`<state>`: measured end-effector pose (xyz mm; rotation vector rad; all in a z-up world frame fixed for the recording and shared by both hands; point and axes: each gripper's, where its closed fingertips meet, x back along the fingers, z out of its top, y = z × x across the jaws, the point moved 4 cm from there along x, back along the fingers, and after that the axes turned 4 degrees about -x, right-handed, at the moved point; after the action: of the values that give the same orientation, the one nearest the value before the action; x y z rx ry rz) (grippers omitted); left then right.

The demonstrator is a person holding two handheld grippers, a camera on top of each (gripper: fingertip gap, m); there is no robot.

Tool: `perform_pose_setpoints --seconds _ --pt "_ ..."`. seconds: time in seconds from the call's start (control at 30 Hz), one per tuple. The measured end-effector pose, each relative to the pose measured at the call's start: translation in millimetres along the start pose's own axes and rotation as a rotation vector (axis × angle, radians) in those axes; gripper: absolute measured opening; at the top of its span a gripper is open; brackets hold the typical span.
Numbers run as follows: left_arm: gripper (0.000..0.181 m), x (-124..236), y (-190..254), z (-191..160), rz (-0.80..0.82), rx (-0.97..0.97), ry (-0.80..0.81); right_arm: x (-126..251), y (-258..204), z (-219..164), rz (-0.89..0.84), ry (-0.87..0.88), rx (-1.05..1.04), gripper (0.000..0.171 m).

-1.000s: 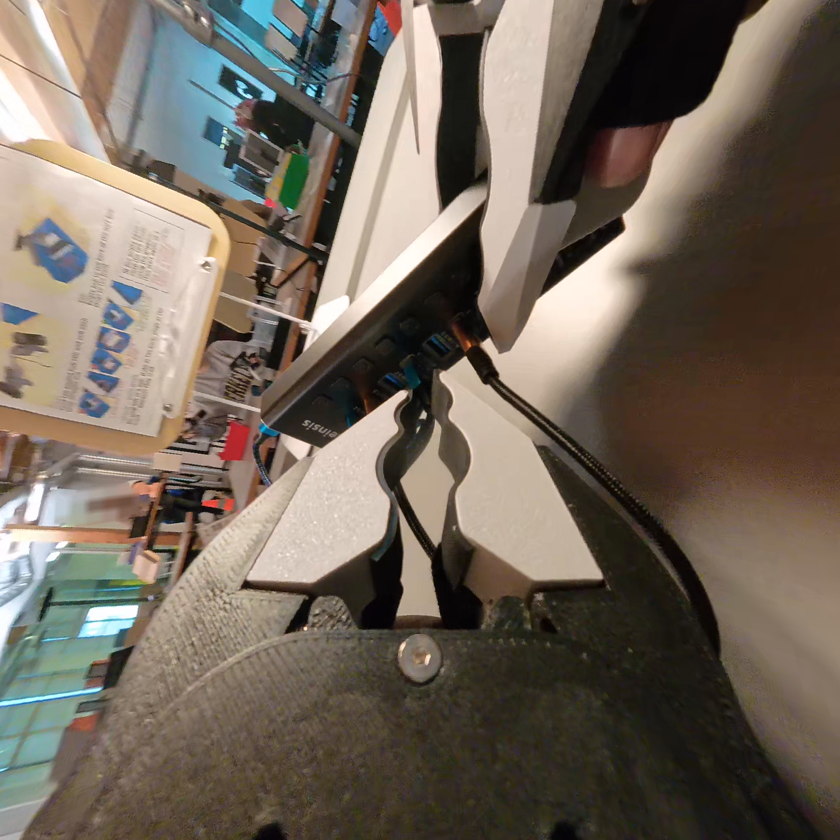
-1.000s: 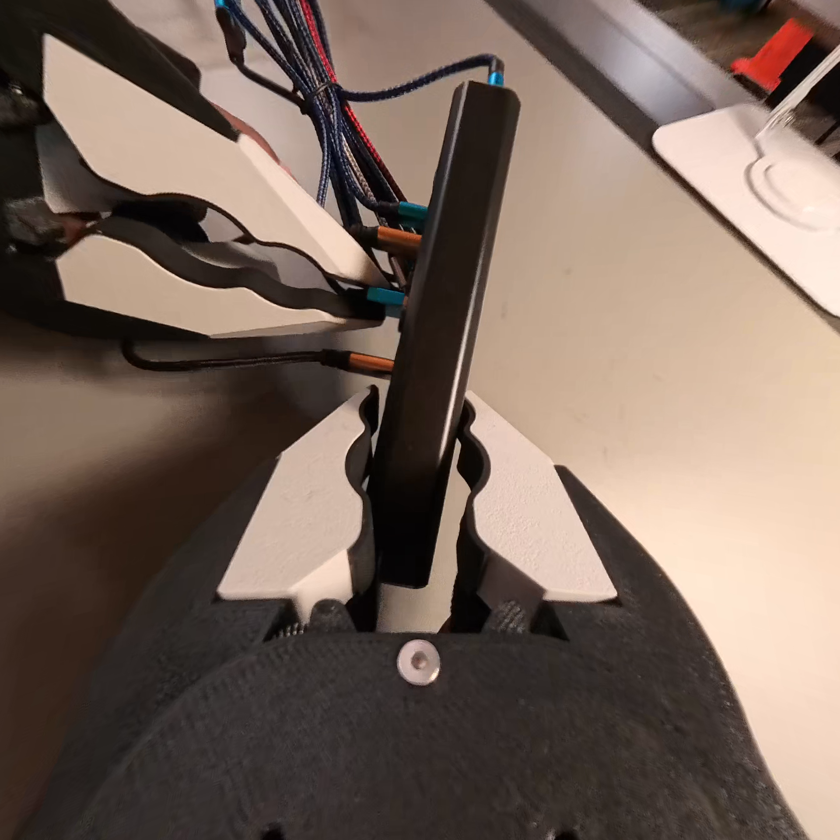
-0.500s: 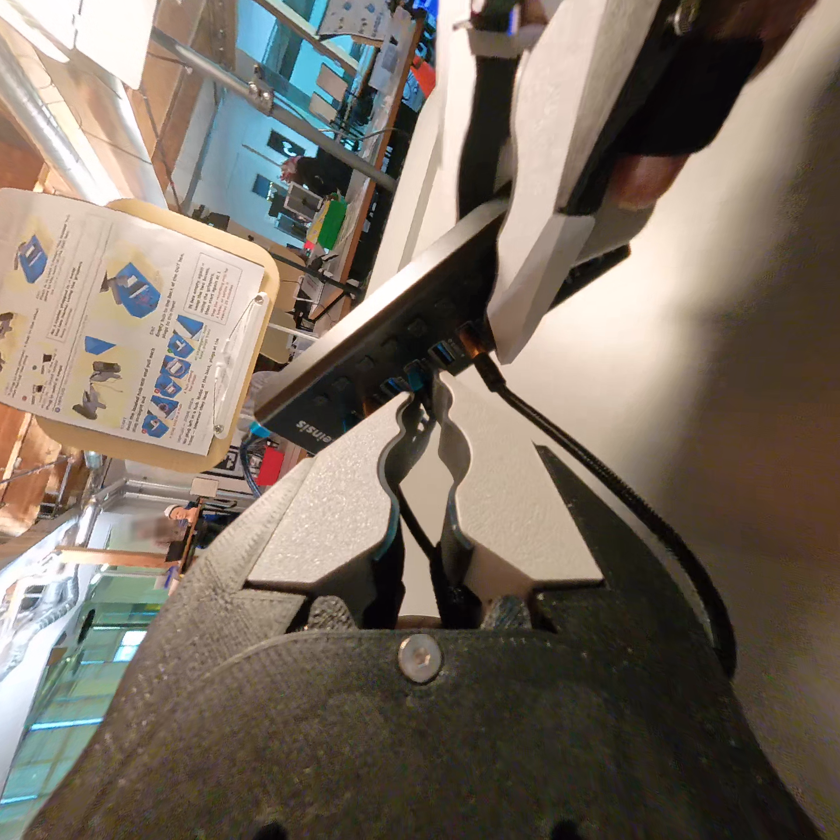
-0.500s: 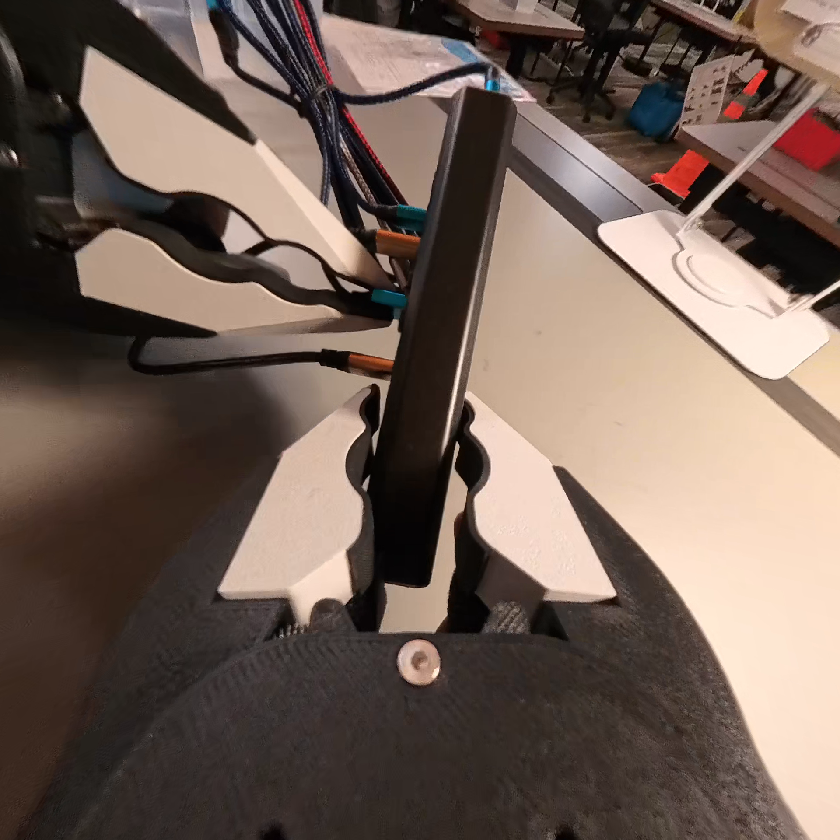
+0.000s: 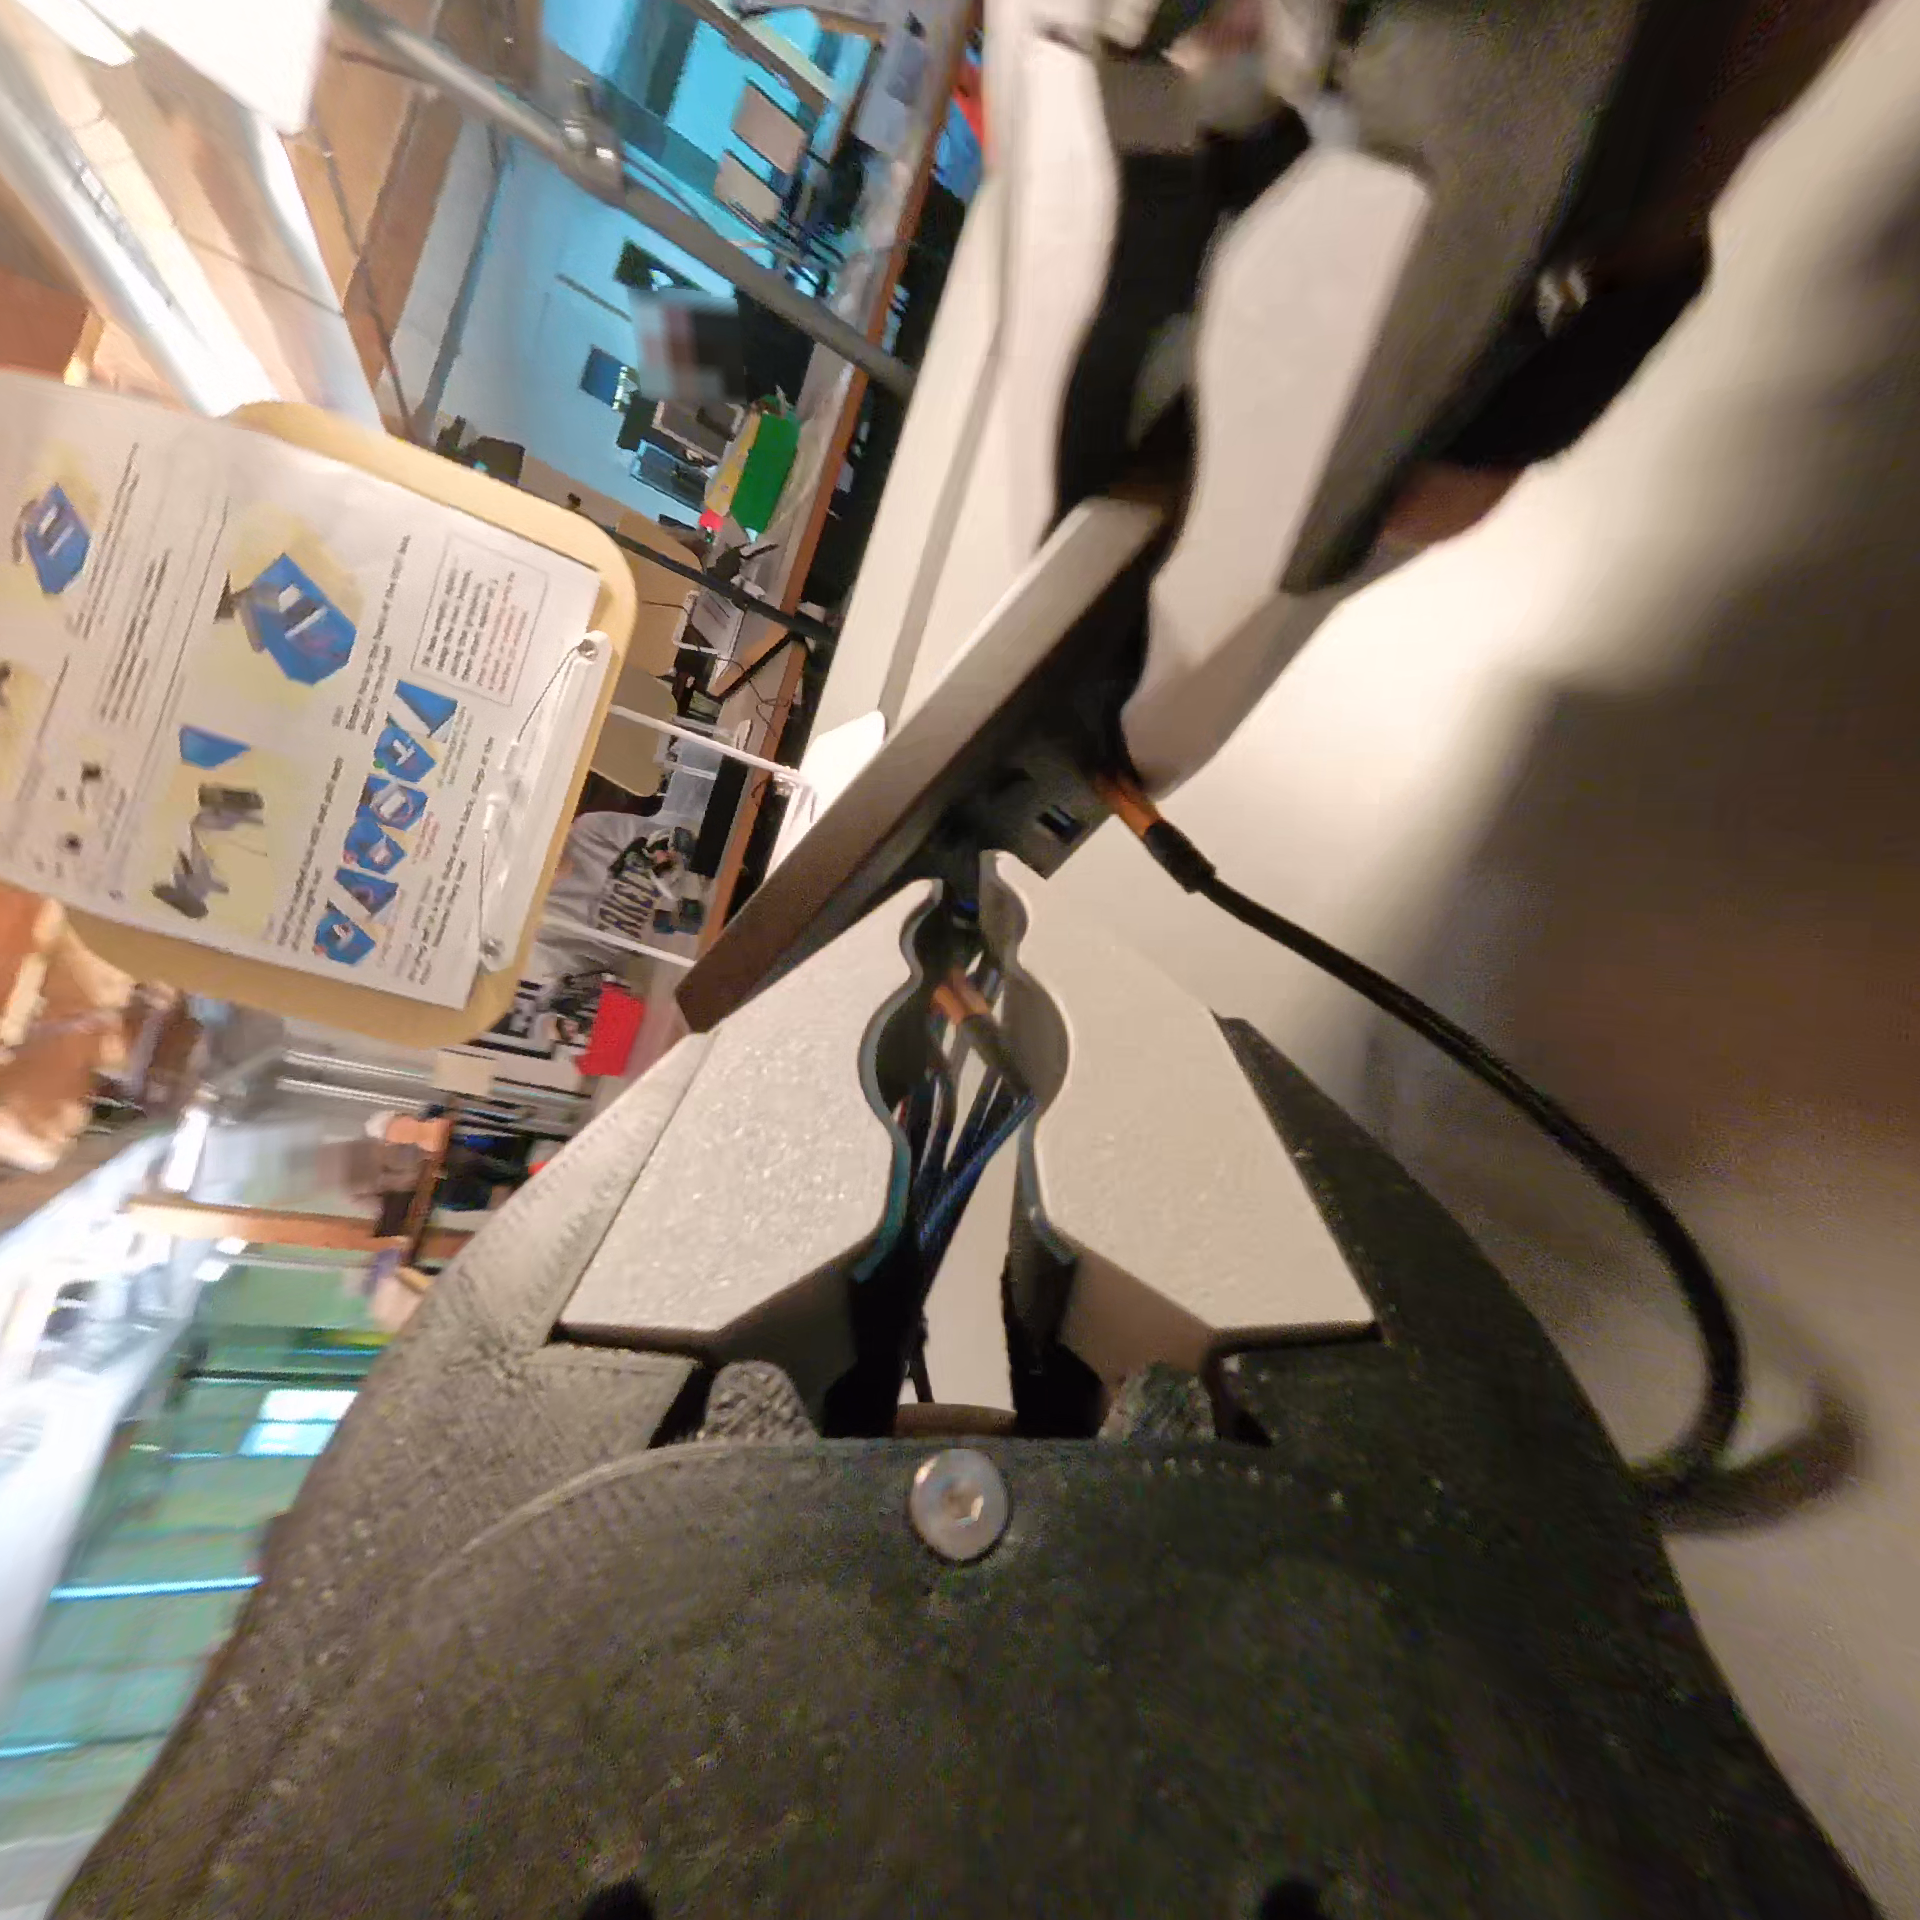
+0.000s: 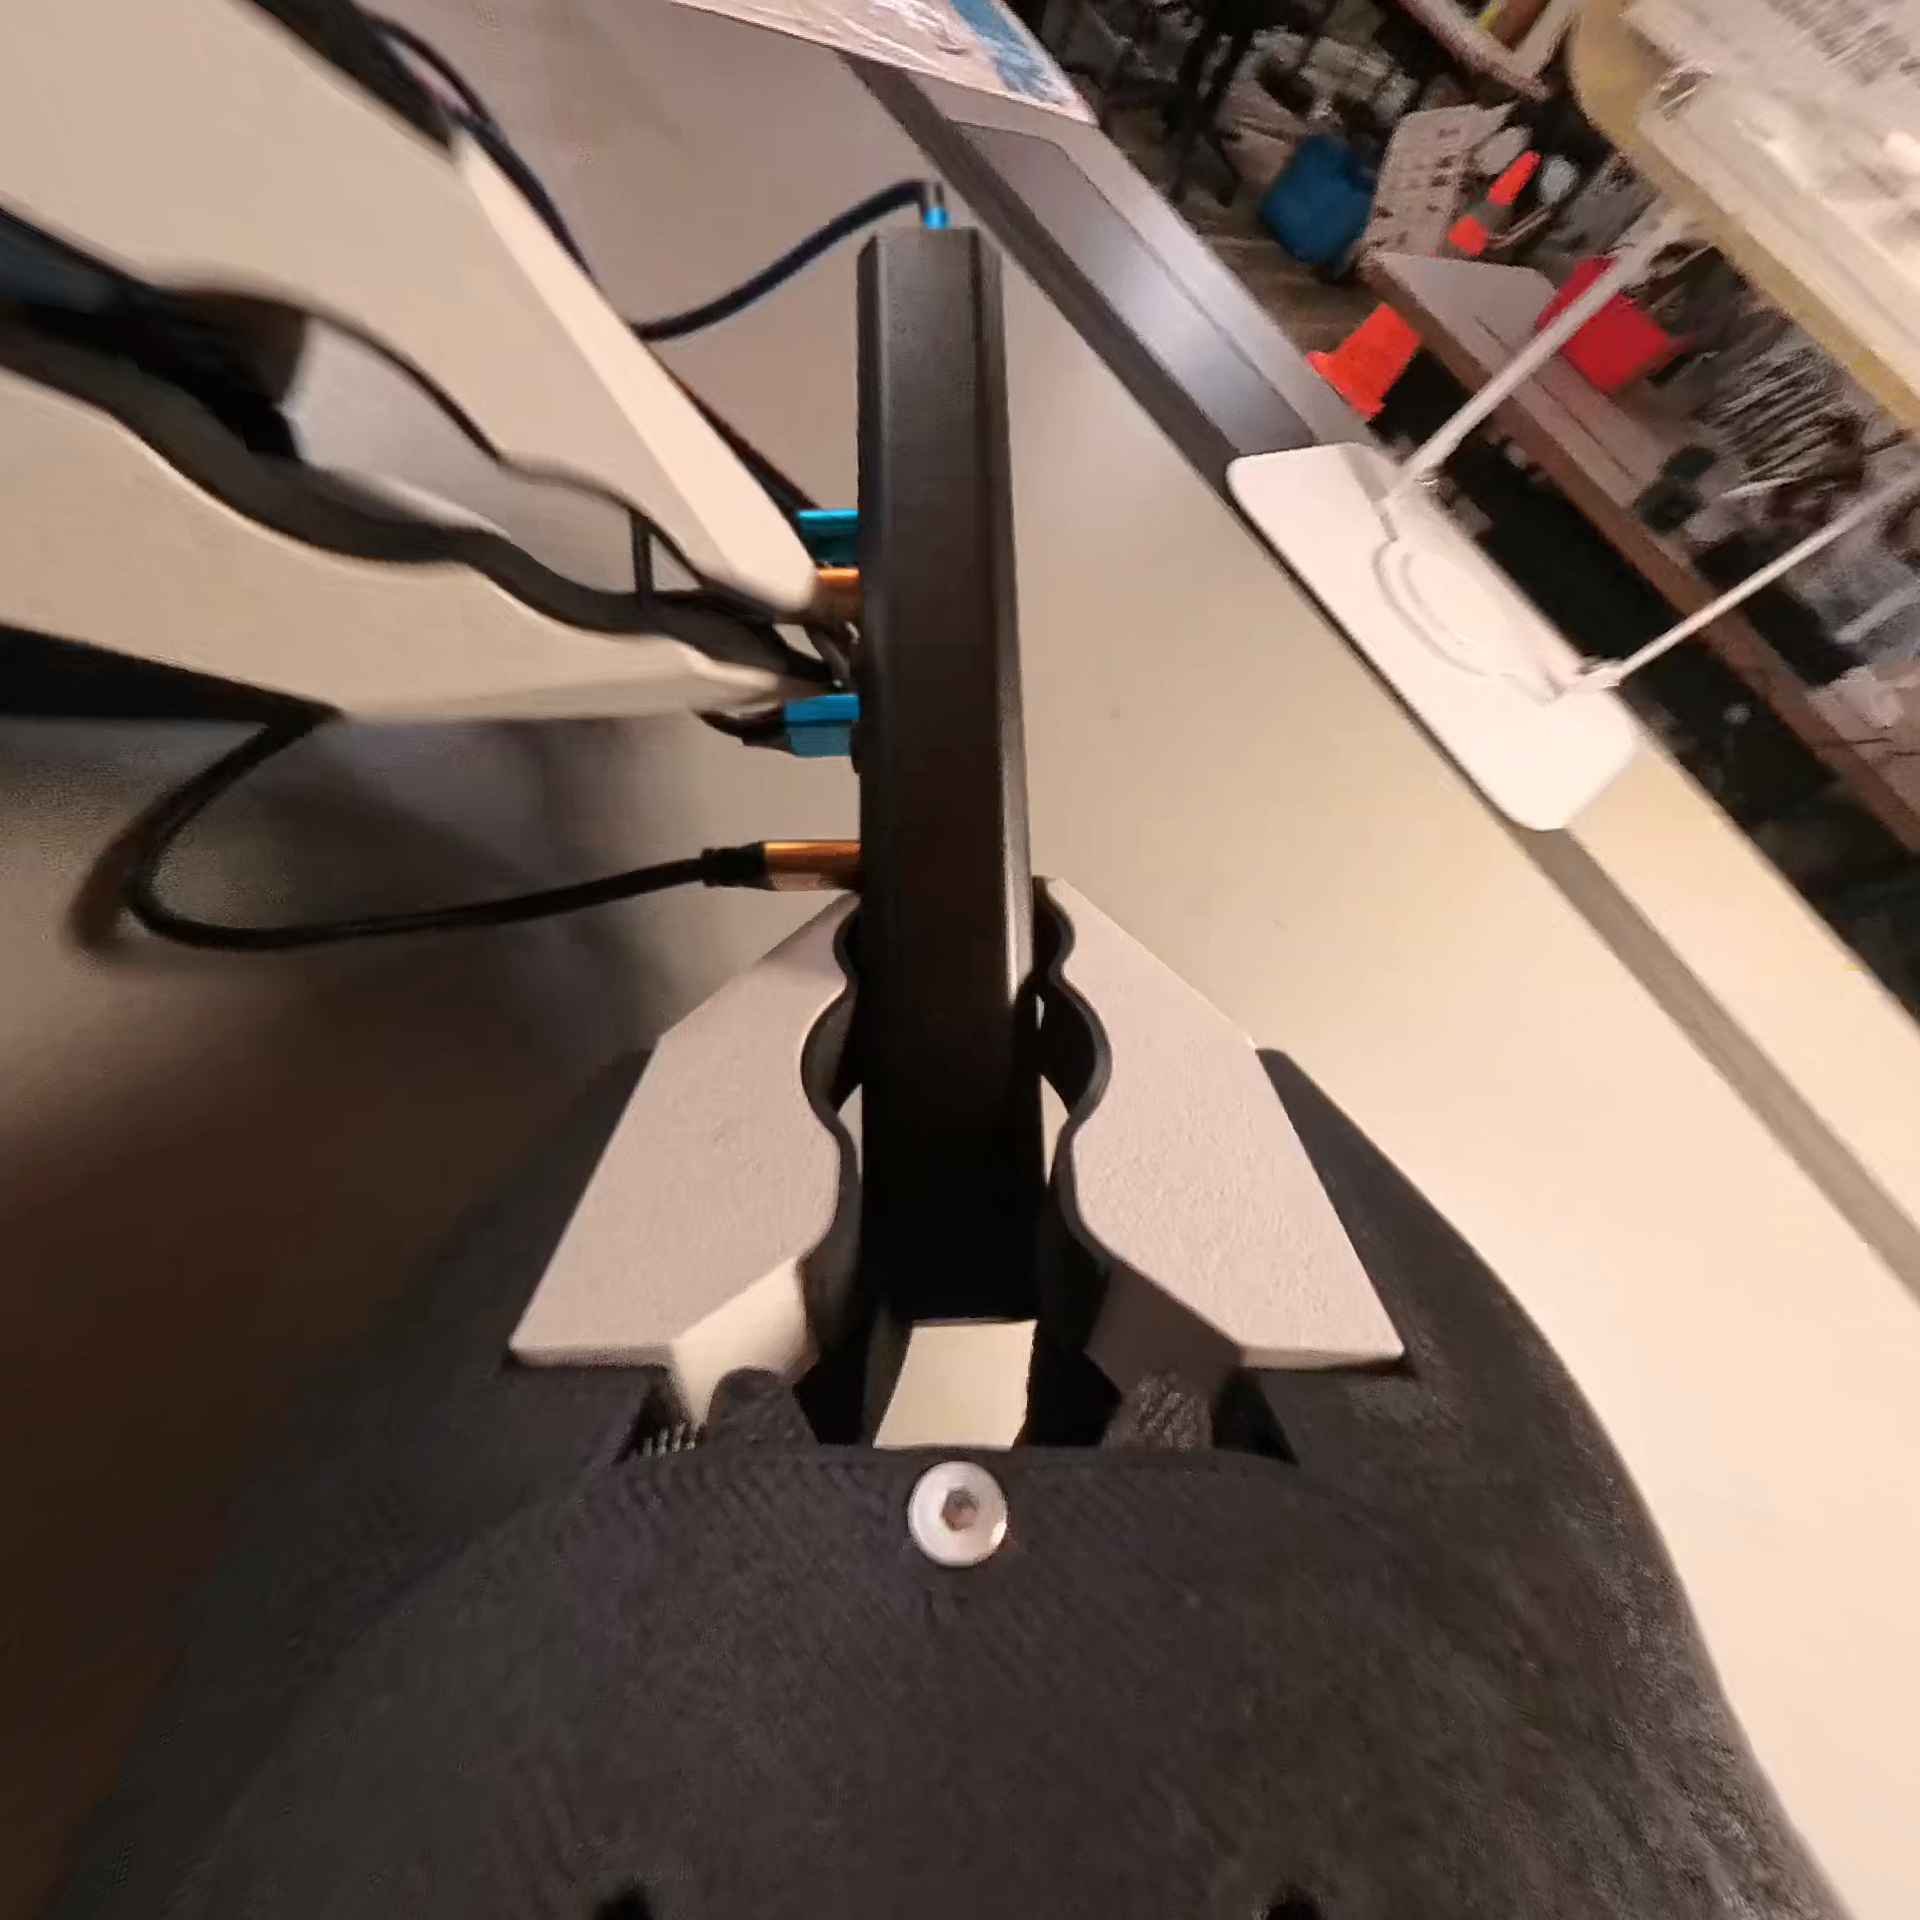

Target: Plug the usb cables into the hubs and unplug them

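Black hub (image 6: 940,665) clamped upright in my right gripper (image 6: 951,914), above table (image 6: 1299,935). Left gripper (image 5: 961,894) pinched on cable plug at hub's left face; plug itself hidden, blurred.

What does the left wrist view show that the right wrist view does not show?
Only the left view shows the yellow board with a printed sheet and the left hand-held gripper closed on cables. Only the right view shows the right hand-held gripper clamping the hub's edge, blue plugs, and a white stand base. Both show the black hub and the black cable with an orange plug.
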<state>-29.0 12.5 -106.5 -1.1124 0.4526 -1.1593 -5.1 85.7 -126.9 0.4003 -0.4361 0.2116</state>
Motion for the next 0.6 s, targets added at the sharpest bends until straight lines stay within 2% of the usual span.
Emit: perform_pose_setpoints --seconds 0.07,0.23,0.3,0.43,0.53,0.6 --pt "0.012 6.2 -13.6 3.8 0.002 0.193 0.059 1.7 10.8 -0.1 -0.069 0.041 0.015 0.027" --pt "0.014 9.8 -25.8 19.5 -0.318 1.032 0.238 9.4 28.3 10.3 -0.155 0.178 -0.084 0.027" --pt "0.021 2.5 -25.1 13.5 -0.351 1.277 0.235 12.6 27.9 16.0 -0.179 0.232 -0.097 0.027" --pt "0.031 -8.3 -11.5 3.3 -0.385 1.525 0.188 17.6 23.0 26.8 -0.216 0.312 -0.114 0.027" --pt "0.041 -7.4 -21.2 3.6 -0.366 1.699 0.332 20.2 18.2 32.1 -0.214 0.362 -0.125 0.027" --pt "0.039 -4.4 -27.3 -1.1 -0.307 1.733 0.389 22.1 14.6 34.3 -0.204 0.390 -0.118 0.027"
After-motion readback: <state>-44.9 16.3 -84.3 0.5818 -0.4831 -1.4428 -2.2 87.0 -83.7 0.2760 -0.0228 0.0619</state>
